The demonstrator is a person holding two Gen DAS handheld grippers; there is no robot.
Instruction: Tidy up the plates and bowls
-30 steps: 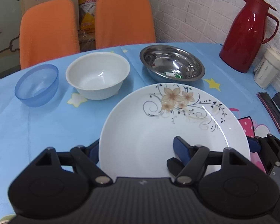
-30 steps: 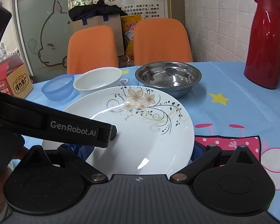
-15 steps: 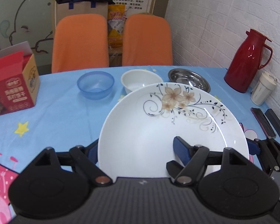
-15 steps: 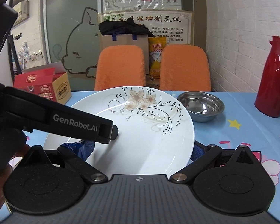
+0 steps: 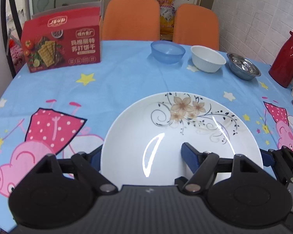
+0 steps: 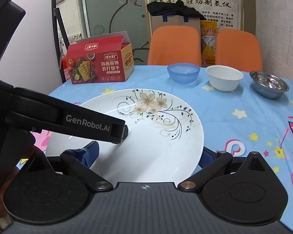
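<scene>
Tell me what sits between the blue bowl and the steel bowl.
The white bowl sits between the blue bowl and the steel bowl, all three apart in a row; the right wrist view shows it best.

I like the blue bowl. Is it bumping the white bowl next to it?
Apart. The right wrist view shows tablecloth between the blue bowl and the white bowl.

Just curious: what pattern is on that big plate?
White plate with beige flowers and black swirling vines; clearest in the left wrist view.
</scene>
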